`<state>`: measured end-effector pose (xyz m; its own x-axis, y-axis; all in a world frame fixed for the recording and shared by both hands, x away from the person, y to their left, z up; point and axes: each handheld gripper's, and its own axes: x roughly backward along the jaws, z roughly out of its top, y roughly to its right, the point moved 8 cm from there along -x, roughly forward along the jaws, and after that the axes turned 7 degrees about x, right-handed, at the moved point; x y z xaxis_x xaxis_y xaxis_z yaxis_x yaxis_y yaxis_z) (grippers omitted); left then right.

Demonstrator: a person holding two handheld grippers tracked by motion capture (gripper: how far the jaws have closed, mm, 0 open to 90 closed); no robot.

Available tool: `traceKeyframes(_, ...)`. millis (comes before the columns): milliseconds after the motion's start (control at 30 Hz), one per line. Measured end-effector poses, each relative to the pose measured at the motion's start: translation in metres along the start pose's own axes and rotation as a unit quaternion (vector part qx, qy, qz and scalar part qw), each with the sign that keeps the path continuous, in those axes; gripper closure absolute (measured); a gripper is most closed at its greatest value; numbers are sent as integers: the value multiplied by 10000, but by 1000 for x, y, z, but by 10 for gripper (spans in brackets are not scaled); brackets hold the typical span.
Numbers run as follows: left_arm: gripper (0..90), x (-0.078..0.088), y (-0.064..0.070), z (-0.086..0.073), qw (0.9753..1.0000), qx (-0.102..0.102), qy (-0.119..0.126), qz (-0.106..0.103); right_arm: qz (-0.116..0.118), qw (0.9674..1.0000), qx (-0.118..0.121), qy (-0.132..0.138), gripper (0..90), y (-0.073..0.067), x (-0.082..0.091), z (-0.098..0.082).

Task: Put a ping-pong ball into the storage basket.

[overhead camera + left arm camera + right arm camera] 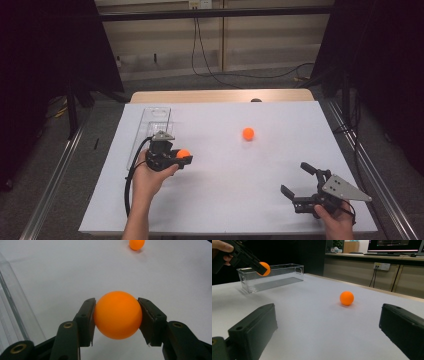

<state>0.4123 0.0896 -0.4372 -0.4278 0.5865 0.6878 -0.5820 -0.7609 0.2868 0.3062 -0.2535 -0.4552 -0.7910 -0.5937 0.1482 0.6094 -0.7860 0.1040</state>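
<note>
The left gripper (117, 315) pinches an orange ball (117, 315) between its two black jaws, lifted above the white surface (225, 170) just beside the clear plastic box (152, 122). A second orange ball (248, 133) rests on the surface, well apart. The right gripper (296, 181) sits near the front right edge, its jaws spread wide with nothing between them.

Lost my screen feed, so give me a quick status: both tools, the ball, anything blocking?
Left tool shut on orange plastic ball, beside clear plastic bin. Right tool open, holding nothing. Second orange ball loose mid-table, not blocking.
</note>
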Motion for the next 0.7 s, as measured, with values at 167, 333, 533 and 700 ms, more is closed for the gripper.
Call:
traceKeyframes(167,507,0,-2,0,10000,18,-21,-15,12,10000,9,0,9,-1,0,0)
traceKeyframes(333,507,2,-4,1,10000,35,36,24,19,10000,17,-9,9,-1,0,0)
traceKeyframes(533,507,4,-6,1,10000,28,66,23,14,10000,3,6,9,-1,0,1)
traceKeyframes(700,507,5,-7,2,9999,20,99,77,22,10000,-1,-1,9,-1,0,1)
